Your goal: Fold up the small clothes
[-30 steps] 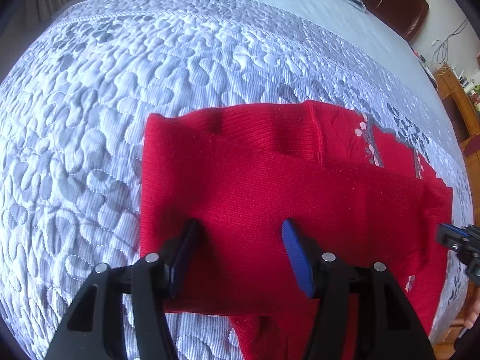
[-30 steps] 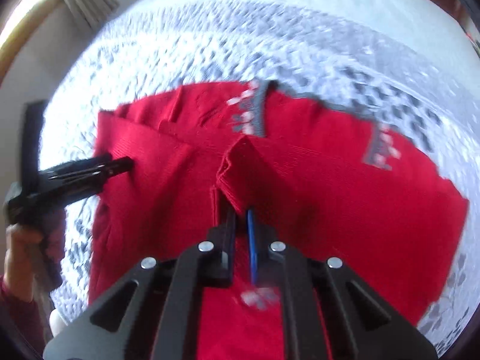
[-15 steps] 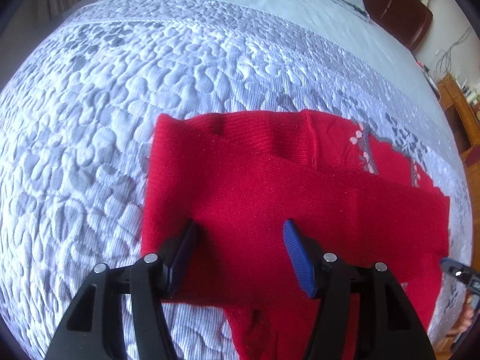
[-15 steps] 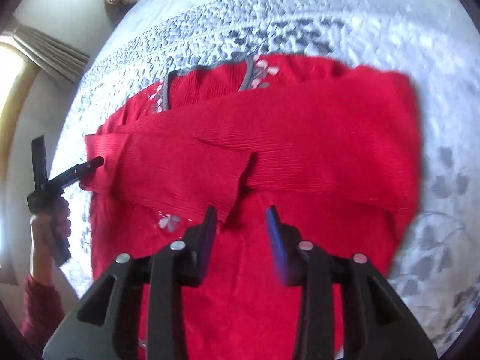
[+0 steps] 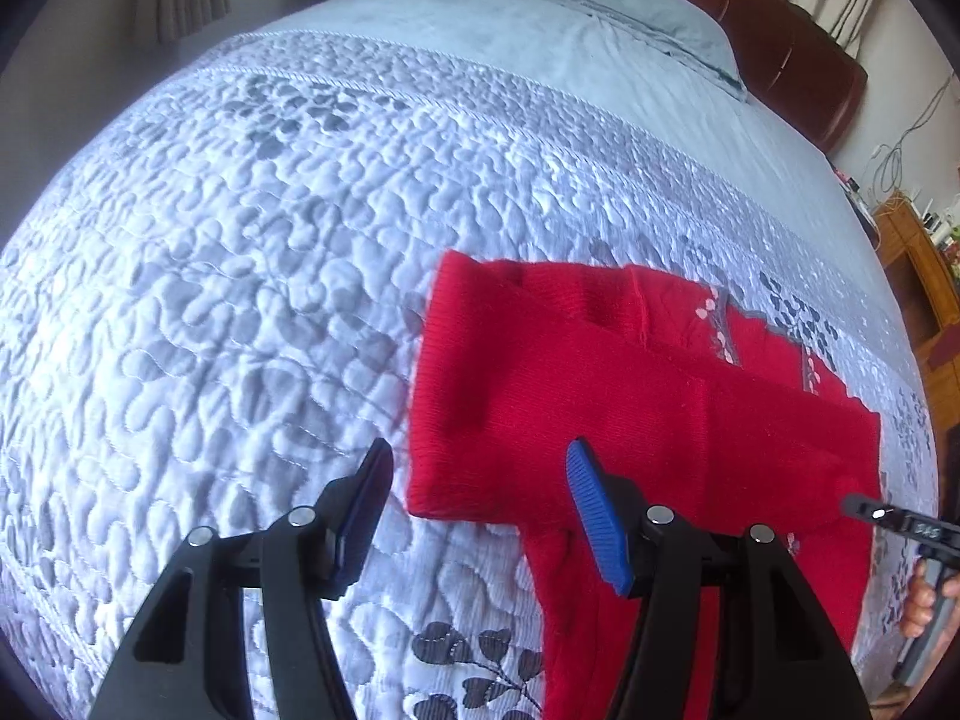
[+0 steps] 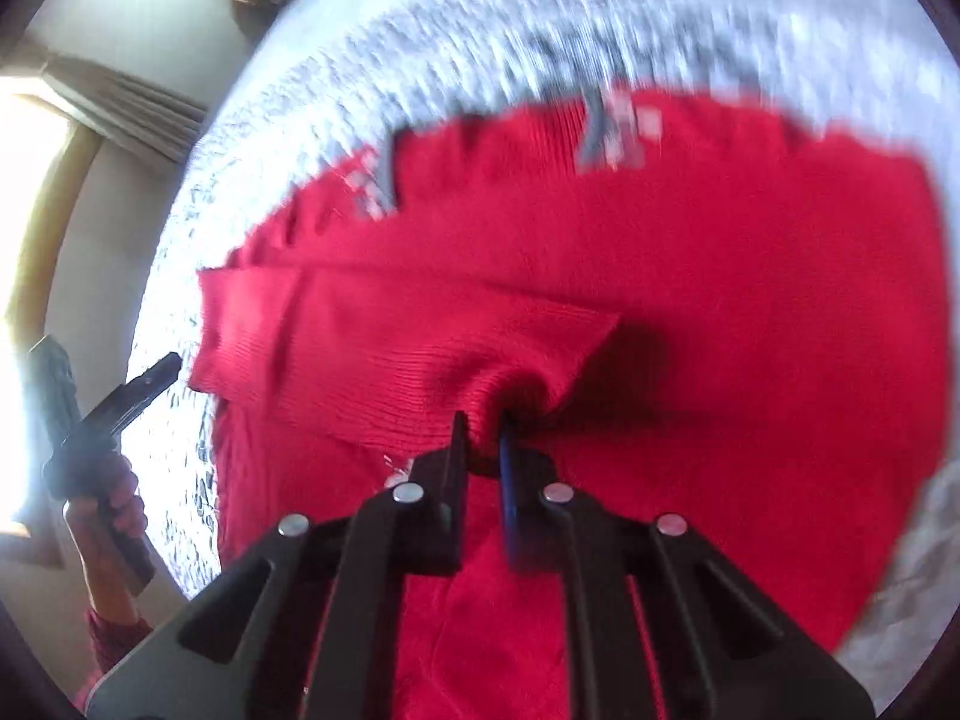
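A small red knitted sweater (image 5: 630, 408) with grey patterned trim lies on the quilted bed, a sleeve folded across its body. My left gripper (image 5: 480, 480) is open and empty, hovering over the sweater's left lower corner. In the right wrist view the red sweater (image 6: 660, 276) fills the frame, blurred. My right gripper (image 6: 483, 438) is shut on the end of the folded sleeve (image 6: 516, 372), the cloth bunched between its fingers. The left gripper (image 6: 144, 384) shows at the sweater's left edge, and the right gripper's tip (image 5: 864, 507) shows at the far right of the left wrist view.
The grey-white quilt (image 5: 240, 276) covers the bed, with a plain blue sheet and pillow (image 5: 630, 6) beyond. A brown headboard (image 5: 780, 42) and wooden furniture (image 5: 924, 276) stand at the far right. A curtained window (image 6: 72, 132) is on the left.
My right gripper went from shut to open, then closed on the sleeve end and pulls it up. My left gripper drew back and left, off the sweater's body, staying open.
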Motion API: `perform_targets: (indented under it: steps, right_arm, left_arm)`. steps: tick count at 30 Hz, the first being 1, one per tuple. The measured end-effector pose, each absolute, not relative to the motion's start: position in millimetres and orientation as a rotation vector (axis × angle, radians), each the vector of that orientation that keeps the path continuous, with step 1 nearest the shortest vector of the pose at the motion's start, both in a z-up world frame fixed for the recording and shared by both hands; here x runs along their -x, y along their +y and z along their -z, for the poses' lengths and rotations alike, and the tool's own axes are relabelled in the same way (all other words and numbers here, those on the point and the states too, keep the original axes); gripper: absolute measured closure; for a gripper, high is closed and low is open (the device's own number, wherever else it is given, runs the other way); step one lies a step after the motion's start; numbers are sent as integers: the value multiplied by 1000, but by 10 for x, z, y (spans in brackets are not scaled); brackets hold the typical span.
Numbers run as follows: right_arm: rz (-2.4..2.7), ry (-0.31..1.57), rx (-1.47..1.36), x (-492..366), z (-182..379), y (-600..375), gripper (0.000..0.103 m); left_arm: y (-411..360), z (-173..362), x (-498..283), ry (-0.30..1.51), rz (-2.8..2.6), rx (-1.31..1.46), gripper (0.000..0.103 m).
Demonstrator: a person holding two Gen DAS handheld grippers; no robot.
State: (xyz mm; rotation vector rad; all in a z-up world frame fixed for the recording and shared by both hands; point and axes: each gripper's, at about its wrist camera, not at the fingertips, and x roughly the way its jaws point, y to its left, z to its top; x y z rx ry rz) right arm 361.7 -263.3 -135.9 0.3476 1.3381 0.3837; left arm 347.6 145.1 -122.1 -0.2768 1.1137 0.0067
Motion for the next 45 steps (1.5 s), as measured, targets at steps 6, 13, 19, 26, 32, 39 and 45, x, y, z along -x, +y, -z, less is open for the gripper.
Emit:
perform_targets:
  steps: [6,13,19,26,32,39,45]
  right_arm:
    - [-342,1174,-200,-3650,705,-2903,96]
    - [-182,1252,-132,-3588,1138,-3512,91]
    - [-138,1328,-234,-3601,1616,-3874,67]
    - [-142,1353,-403,-3921,1677,-4052,57]
    - [-187,1343,-424,-4134,1687,-3945,99]
    - [-122,1227,-306,-4044,1585,-3987,97]
    - [-163,1232,-387,-3797,1687,-4116,62]
  left_arm:
    - [1379,1136,-3547,1094,-11,269,42]
    - [920,1380,-3732,1160,9,160,40]
    - [632,1562,-3864,1213,-1,9,40]
    - [420,1491,-4100,1203,18,3,38]
    - [346,1695,-4225,1215,-11,21,32]
    - [355,1751,-4199,1183,-20,31,28]
    - [364,1668,-4141,1187,-20,29,30]
